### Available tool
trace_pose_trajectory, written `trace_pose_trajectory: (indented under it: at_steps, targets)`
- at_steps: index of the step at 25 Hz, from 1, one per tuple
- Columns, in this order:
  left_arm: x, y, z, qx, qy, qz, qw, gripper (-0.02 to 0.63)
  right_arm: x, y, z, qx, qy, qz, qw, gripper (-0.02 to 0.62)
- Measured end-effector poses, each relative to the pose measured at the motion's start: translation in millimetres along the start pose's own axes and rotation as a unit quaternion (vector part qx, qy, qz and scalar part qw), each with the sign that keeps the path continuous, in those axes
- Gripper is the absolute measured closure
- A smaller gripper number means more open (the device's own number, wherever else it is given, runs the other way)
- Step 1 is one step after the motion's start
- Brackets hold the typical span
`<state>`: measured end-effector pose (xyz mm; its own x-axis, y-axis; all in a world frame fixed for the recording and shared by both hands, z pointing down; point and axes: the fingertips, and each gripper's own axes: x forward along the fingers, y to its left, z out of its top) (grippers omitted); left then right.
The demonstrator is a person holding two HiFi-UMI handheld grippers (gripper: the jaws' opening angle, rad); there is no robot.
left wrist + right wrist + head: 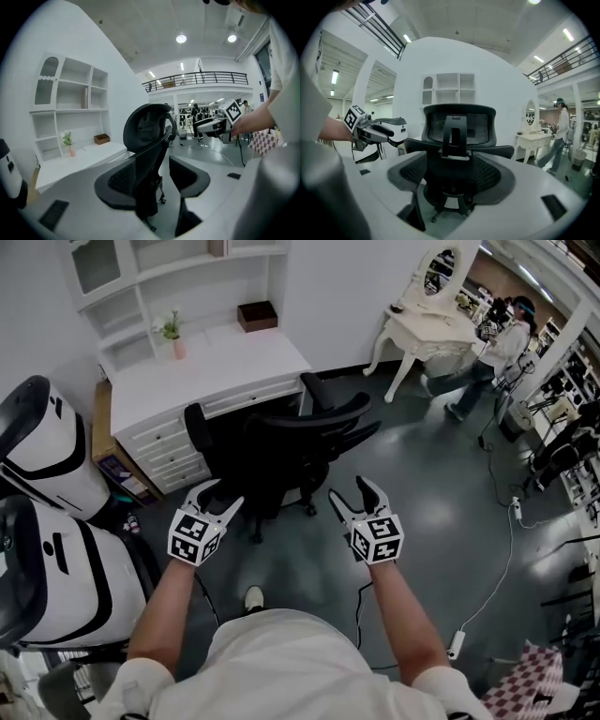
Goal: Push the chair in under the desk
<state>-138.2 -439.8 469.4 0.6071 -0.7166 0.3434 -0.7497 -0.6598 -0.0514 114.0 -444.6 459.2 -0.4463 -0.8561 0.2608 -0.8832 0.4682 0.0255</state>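
Left tongs (223,495) and right tongs (349,488) gape empty, level, just short of the chair (281,442) back; desk (216,362) lies beyond, far-left.

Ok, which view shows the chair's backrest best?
The right gripper view: the chair is seen squarely from behind, mesh back centred. The left gripper view catches it side-on; the head view looks down on it, by the desk.

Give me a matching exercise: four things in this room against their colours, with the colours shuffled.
Things:
1. chair
2. box
3. vase
4. dressing table

Colours:
A. pink
B. cream white
C. black
D. brown

Pairs: 1-C, 2-D, 3-A, 4-B
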Motion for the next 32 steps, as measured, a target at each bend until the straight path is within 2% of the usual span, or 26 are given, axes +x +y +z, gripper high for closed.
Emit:
trace_pose_trajectory:
  at_steps: [5, 9, 15, 20, 22, 24, 26, 32]
  targets:
    - [-28, -53, 3, -0.025, -0.012, 0.011, 0.9995, 0.41, -41, 20, -15, 0.003, -0.003, 0.038, 0.999, 0.294]
    - [-49, -94, 0, -0.045, -0.015, 0.022, 0.9986, 0.44, -75, 37, -25, -0.003, -0.008, 0.062, 0.998, 0.38]
    - [-72, -158, -9, -0.067, -0.006, 0.023, 0.9975, 0.457, -126, 57, -37, -0.003, -0.011, 0.096, 0.995, 0.439]
    - [-92, -205, -8, -0.096, -0.012, 0.022, 0.9951, 0.475, -167, 71, -46, 0.001, -0.01, 0.126, 0.992, 0.448]
    - [-103, -222, -11, -0.11, -0.013, 0.022, 0.9936, 0.493, -182, 78, -52, 0.002, -0.008, 0.133, 0.991, 0.482]
    - [-113, -241, -17, -0.114, -0.01, 0.019, 0.9933, 0.506, -198, 85, -59, 0.004, -0.006, 0.137, 0.991, 0.491]
    - [-122, -259, -22, -0.109, -0.005, 0.016, 0.9939, 0.529, -213, 93, -64, 0.004, -0.005, 0.14, 0.99, 0.528]
    - [-139, -297, -38, -0.107, 0.011, 0.008, 0.9942, 0.581, -248, 111, -83, 0.008, 0.007, 0.152, 0.988, 0.546]
